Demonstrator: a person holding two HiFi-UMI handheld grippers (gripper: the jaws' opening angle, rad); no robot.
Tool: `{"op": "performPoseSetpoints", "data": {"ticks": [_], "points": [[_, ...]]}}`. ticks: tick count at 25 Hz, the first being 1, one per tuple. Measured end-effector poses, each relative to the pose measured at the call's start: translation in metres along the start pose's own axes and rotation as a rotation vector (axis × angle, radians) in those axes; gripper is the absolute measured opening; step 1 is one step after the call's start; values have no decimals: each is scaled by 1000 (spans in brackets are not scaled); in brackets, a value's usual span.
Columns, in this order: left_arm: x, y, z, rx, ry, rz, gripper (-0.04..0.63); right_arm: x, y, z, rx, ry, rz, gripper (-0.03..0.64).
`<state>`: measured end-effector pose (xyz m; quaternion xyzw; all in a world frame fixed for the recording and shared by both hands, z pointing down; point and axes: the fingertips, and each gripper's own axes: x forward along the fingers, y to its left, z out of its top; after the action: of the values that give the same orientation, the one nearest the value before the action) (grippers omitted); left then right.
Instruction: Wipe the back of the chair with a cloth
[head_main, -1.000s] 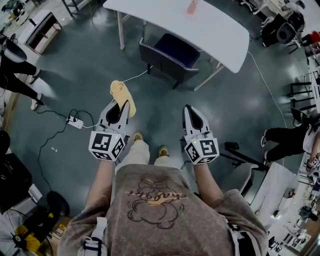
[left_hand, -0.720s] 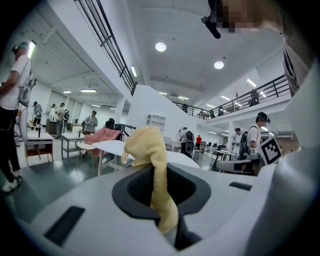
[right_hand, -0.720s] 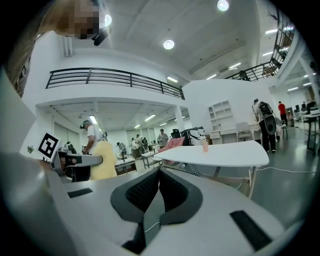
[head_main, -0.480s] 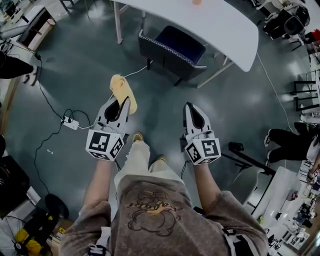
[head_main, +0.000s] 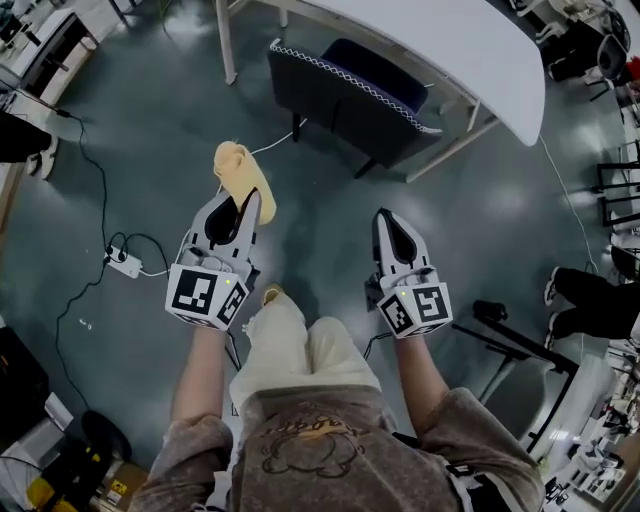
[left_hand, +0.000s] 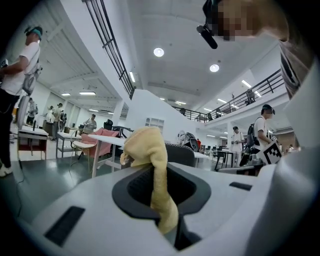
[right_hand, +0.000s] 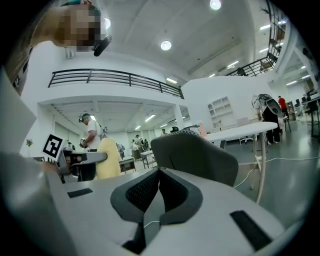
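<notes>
A dark blue chair stands tucked under the white table, its curved back turned toward me. My left gripper is shut on a yellow cloth, which bunches up past the jaw tips. The cloth hangs short of the chair back, apart from it. My right gripper is shut with nothing in it, level with the left one and also short of the chair. From the right gripper view the cloth shows at the left.
A white power strip with cables lies on the grey floor at the left. Black stands and a seated person's legs are at the right. Pink chairs and other people show far off.
I have stepped closer to the chair: it and the table have grown and shifted nearer in the head view. Both grippers keep their hold and spacing.
</notes>
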<state>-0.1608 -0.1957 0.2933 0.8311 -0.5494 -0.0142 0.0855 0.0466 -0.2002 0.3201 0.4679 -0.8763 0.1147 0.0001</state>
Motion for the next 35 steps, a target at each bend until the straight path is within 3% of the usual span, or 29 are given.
{"op": "performPoseSetpoints", "data": {"ticks": [18,24,30,35], "points": [[51,30,-178,34,-93,-85,52,45,-32,-173,-29,-99,63,25],[60,20,-201,42,-112,-108,52,42,-43,-208,-25,-107,59,25],[66,14,-202,21,-156,-112,52,32,-39,-212,-42,-133,81,25],[81,18,-187,85,-161,-109,52,28,-40,-218,-44,-134,90,25]]}}
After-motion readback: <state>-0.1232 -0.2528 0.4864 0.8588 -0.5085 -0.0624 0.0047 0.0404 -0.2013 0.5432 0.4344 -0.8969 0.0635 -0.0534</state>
